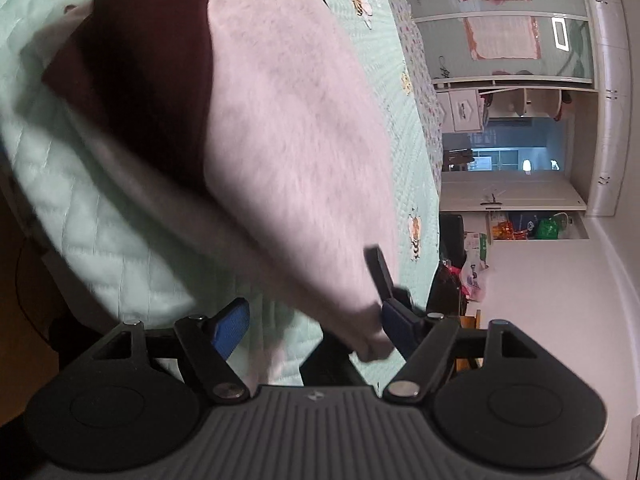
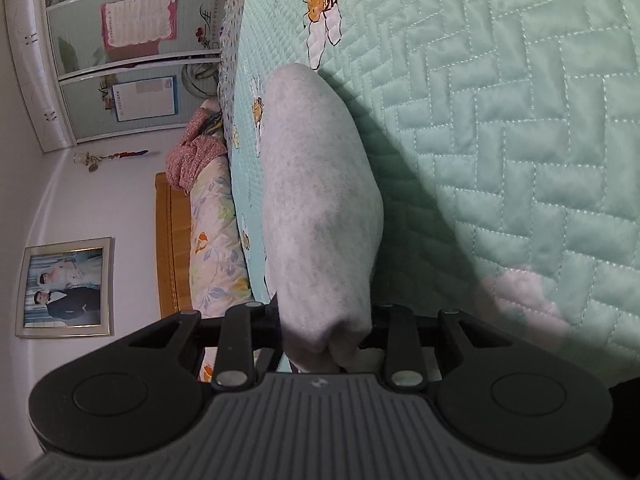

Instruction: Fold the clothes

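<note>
A grey sweatshirt [image 1: 288, 128] with dark maroon sleeves [image 1: 152, 80] and collar is seen lifted over a mint-green quilted bedspread [image 1: 100, 240] stitched with bees and flowers. In the left wrist view the garment hangs in a long taut fold running from its collar at the top down to a bunched corner at the bottom.

The left gripper [image 1: 312, 328] is spread wide, its blue pads [image 1: 232, 328] standing well apart. The bunched corner of the sweatshirt is seen against the right-hand pad, but the picture is blurred, and it appears that the cloth is only resting against that finger rather than being pinched; the second black finger seen beside it possibly belongs to the other tool.

In the right wrist view the right gripper [image 2: 326, 344] is clenched on a thick roll of the grey fabric [image 2: 320, 208], which rises from between the fingers and droops forward onto the bedspread [image 2: 520, 140]. The fingertips themselves are hidden by the cloth.

As for progress, the garment is judged to be mid-fold: it is doubled along its length and held off the bed, not laid flat or squared. A sleeve is seen tucked against the body on one side. What is left, as far as can be shown, is for the sweatshirt to be laid down, smoothed, and brought into a compact folded shape.
</note>
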`<state>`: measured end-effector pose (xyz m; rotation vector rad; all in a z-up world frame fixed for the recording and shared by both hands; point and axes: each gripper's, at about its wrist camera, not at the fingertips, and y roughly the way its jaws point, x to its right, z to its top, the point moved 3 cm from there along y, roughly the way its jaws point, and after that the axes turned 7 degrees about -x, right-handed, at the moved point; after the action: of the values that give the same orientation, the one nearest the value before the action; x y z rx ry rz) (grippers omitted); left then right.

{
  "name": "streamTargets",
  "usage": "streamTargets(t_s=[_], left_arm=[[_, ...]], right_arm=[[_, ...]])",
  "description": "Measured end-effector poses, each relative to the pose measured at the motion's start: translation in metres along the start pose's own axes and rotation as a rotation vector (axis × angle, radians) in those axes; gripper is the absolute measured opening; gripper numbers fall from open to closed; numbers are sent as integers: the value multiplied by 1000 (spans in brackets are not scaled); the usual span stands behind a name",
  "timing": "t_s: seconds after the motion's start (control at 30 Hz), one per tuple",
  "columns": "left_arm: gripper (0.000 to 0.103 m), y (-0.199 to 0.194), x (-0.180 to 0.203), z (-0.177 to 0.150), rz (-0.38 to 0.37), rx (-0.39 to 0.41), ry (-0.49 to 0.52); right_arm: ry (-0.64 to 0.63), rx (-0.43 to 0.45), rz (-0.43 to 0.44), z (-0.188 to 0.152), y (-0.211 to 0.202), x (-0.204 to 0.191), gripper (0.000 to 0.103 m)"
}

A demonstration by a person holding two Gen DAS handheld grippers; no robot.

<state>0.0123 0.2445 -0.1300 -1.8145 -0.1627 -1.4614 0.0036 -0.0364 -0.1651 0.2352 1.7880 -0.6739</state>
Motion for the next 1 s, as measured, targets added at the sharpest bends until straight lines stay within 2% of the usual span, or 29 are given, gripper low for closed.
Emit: streamTargets(t_s=[0.2, 0.37, 0.43, 0.6, 0.67, 0.73, 0.83, 0.9, 0.97, 1.0], left_arm=[[76, 10, 3, 10, 17, -67, 63], [76, 19, 5, 18, 31, -128, 118], [75, 18, 18, 17, 30, -282, 241], [75, -19, 63, 42, -10, -312, 526], [76, -35, 83, 73, -35, -226, 564], [76, -56, 98, 105, -19, -108, 603], [80, -72, 117, 155, 83, 39, 688], [82, -69, 133, 184, 156, 91, 771], [83, -62, 149, 202, 209, 107, 828], [83, -55, 154, 211, 210, 92, 861]], right_arm=[[39, 3, 29, 1, 2, 5, 32], [-6, 11, -17, 3, 2, 14, 32], [-23, 19, -41, 4, 2, 19, 33], [3, 33, -7, 3, 1, 37, 36], [8, 39, 9, 1, 0, 41, 40], [6, 46, 23, -1, -1, 42, 44], [-45, 55, 38, -10, -1, 38, 58], [-72, 66, 27, -11, 3, 34, 61], [-97, 79, 13, -10, 8, 29, 61], [-110, 85, 6, -10, 10, 27, 61]])
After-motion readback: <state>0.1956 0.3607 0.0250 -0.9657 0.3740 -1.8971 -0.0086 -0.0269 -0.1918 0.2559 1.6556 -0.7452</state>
